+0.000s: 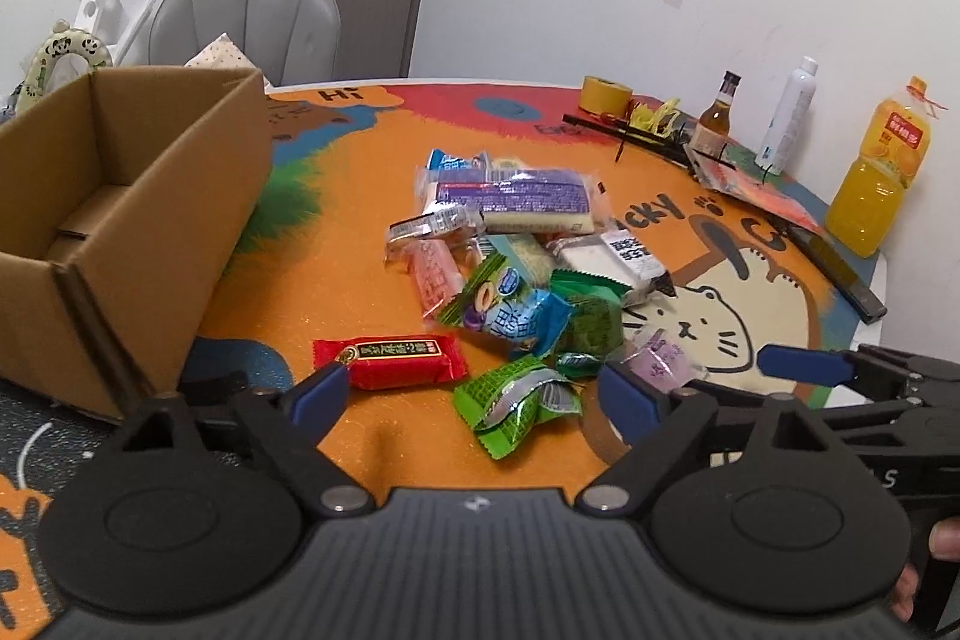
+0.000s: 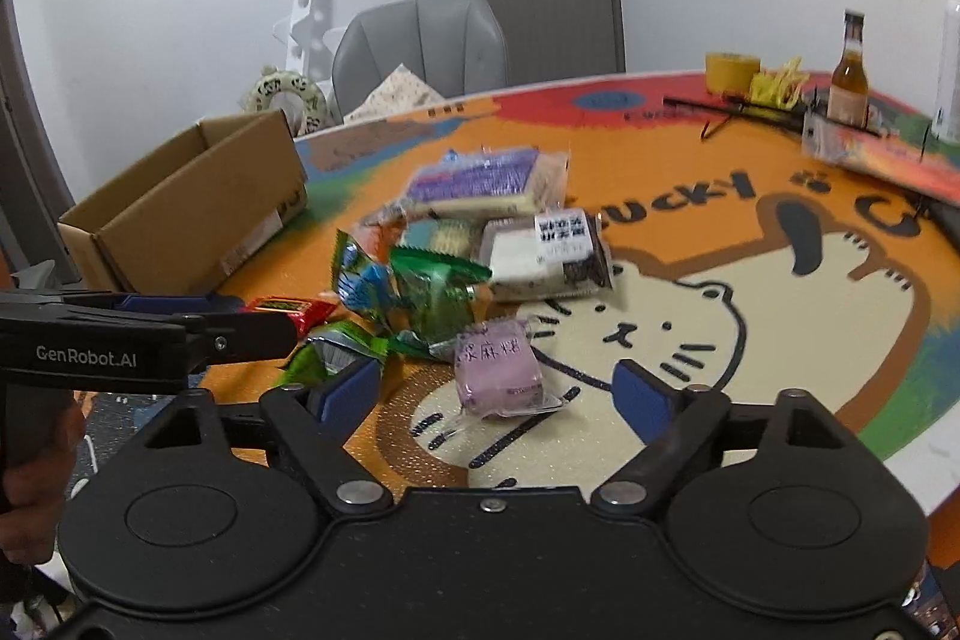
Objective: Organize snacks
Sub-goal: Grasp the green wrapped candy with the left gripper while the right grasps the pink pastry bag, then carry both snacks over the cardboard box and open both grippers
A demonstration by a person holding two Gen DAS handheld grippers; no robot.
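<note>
1. Snack pile: loose wrapped snacks heaped mid-table on the orange cat-print table mat (image 1: pixel 372 460). Nearest items: a green crinkled foil packet (image 1: pixel 519 403), a red foil-wrapped bar with gold label (image 1: pixel 390 353) and a pale purple clear-wrapped cake (image 2: pixel 497 370).
2. Left gripper (image 1: pixel 474 394), black frame with blue pads: fingers spread, nothing between the pads; the green crinkled foil packet lies on the mat in the gap, the red bar just beyond the left pad.
3. Right gripper (image 2: pixel 501 391), same build: fingers spread, gripping nothing; the pale purple cake sits on the mat between them, pads apart from it on both sides.
4. Open brown cardboard box (image 1: pixel 120 208): stands at the mat's left edge, near the pile; the part of its inside in view holds no snacks. Likely destination.
5. Handling note, judged: take one item per gripper. Lower until the pads bracket the wrapper's body, not its crimped ends; close gently, since foil slips and soft cake squashes.
6. Risk, judged: the two grippers work close together; lift in turn to avoid a clash, and avoid dragging neighbouring packets.
7. Surroundings: tall plastic bottle of orange juice (image 1: pixel 879 178) and small brown glass bottle (image 1: pixel 714 115) at the far edge, well apart.
</note>
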